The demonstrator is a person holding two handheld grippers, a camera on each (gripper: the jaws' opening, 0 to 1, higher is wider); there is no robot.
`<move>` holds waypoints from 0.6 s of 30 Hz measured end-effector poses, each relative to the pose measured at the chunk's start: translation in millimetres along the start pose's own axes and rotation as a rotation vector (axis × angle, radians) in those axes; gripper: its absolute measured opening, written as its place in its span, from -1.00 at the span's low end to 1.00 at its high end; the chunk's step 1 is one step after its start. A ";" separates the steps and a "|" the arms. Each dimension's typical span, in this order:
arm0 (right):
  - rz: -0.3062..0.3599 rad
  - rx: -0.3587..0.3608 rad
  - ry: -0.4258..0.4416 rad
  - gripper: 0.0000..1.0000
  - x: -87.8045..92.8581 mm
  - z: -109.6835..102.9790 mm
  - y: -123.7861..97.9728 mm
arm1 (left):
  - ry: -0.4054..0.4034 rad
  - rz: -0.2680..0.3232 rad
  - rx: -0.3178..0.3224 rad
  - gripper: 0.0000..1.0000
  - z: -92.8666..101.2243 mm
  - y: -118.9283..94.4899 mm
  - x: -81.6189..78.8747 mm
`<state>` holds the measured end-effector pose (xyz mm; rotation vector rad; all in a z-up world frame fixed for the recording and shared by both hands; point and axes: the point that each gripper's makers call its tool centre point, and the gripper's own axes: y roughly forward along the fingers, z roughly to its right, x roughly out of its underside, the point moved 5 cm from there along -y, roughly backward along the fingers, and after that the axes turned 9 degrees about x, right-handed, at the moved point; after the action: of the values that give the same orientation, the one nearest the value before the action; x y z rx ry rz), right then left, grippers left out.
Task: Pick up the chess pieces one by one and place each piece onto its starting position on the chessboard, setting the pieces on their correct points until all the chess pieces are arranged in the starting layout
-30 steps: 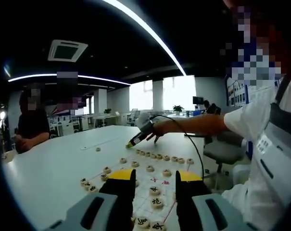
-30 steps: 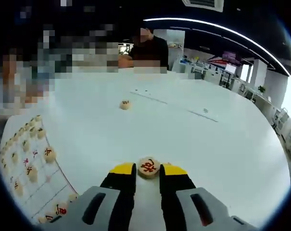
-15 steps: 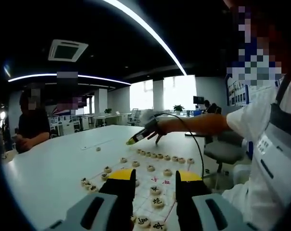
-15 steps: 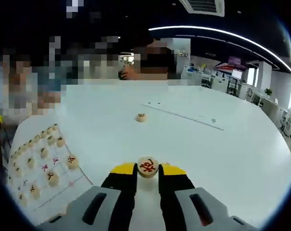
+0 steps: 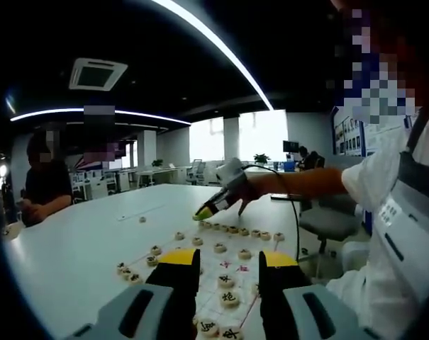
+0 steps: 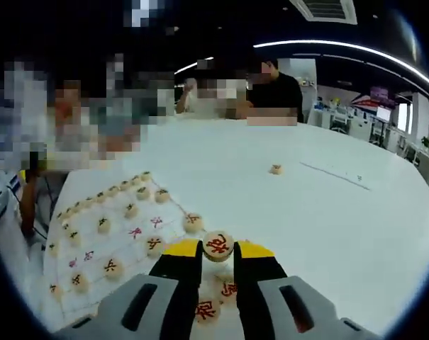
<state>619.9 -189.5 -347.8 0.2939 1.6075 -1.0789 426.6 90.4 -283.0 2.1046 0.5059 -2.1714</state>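
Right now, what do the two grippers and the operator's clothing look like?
Both match: the left gripper and right gripper have grey bodies with dark oval slots, black jaws and yellow tips. From the left gripper view, the right gripper has a pale body, and a thin black cable loops down from it. The person wears a white short-sleeved shirt with a small chest label.

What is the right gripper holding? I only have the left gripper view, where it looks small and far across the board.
Observer: The right gripper is shut on a round chess piece with a red character on its top face.
Operator: Is it near the board?
Observer: Yes. It hangs by the edge of the chessboard, and another red-marked piece lies on the board just below, between its jaws.
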 end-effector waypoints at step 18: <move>-0.065 -0.039 -0.056 -0.62 5.8 -20.8 14.9 | -0.001 0.004 -0.003 -0.31 -1.1 -2.2 -0.2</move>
<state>614.6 -167.4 -361.0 0.1850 1.5951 -1.0945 427.1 92.7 -282.3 2.1008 0.5042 -2.1676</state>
